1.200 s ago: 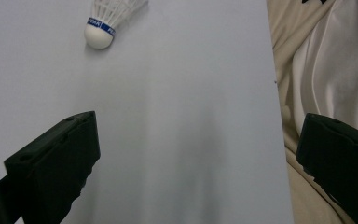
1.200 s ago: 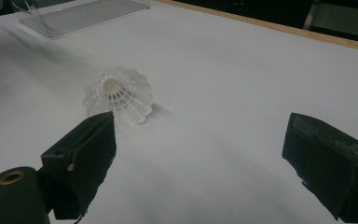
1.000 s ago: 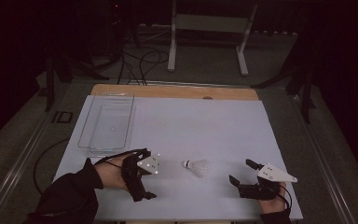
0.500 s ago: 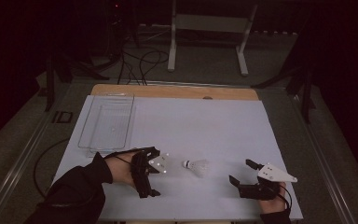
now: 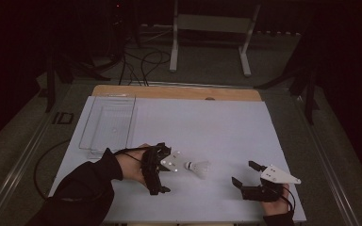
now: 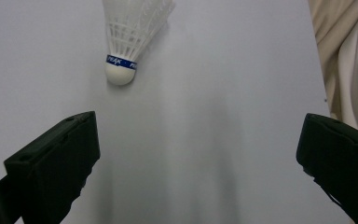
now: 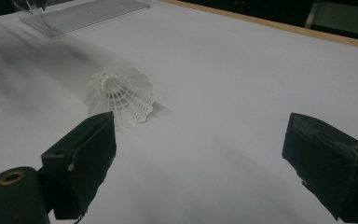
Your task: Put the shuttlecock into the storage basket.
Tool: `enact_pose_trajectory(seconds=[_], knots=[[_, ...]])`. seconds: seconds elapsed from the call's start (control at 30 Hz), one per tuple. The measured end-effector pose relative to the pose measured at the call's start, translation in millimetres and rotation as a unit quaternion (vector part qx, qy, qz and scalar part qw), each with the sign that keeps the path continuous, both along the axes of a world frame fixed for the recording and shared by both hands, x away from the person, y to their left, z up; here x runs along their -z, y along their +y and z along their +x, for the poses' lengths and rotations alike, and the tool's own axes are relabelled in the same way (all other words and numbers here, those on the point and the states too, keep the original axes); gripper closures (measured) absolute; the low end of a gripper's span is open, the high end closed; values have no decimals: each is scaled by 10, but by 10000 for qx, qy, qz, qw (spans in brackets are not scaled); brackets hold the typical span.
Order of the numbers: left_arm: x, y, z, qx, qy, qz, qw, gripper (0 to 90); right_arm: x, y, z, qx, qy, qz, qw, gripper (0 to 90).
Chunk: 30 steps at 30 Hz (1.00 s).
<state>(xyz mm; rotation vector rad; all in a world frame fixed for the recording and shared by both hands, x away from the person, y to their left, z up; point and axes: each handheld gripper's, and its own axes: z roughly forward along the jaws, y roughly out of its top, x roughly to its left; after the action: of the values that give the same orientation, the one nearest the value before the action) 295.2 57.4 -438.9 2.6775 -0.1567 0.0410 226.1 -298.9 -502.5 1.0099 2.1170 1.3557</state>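
Note:
A white shuttlecock [image 5: 199,167] lies on its side on the white table sheet, cork pointing left. My left gripper [image 5: 165,168] is just left of the cork, open, jaws spread above and below its line. In the left gripper view the shuttlecock [image 6: 130,32] lies ahead with its blue-banded cork toward me, a short gap from my open left gripper [image 6: 196,158]. My right gripper [image 5: 244,173] rests open near the front right, apart from the shuttlecock. In the right gripper view the feather skirt of the shuttlecock [image 7: 121,95] faces my right gripper [image 7: 205,158], behind its left jaw.
A clear plastic tray [image 5: 108,125] sits at the table's back left, also the clear tray [image 7: 84,16] in the right gripper view. A wooden strip [image 5: 179,92] borders the far edge. Beyond it stand a metal frame [image 5: 209,42] and floor cables.
My left gripper has slid right toward the shuttlecock's cork, staying open. The shuttlecock and my right gripper have not moved.

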Motion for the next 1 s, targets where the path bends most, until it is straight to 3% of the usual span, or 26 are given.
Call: enact_pose_trajectory(seconds=[0.1, 0.43, 0.5, 0.77, 1.0], knots=[[-4, -32, 25, 56, 128, -41, 9999, 1, 0, 2, 0, -9, 1, -4, 10000, 97], [-44, -153, 143, 140, 293, -122, 9994, 2, 0, 1, -1, -9, 6, 7, 10000, 97], [-51, -187, 180, 117, 338, -230, 9991, 2, 3, -2, 0, -2, 16, 12, 10000, 97], [-85, -248, 274, 140, 389, -425, 9982, 2, 2, -3, -3, -15, 17, 7, 10000, 97], [-91, -307, 376, 145, 362, -414, 9984, 2, 5, -6, -1, -7, 16, 26, 10000, 97]])
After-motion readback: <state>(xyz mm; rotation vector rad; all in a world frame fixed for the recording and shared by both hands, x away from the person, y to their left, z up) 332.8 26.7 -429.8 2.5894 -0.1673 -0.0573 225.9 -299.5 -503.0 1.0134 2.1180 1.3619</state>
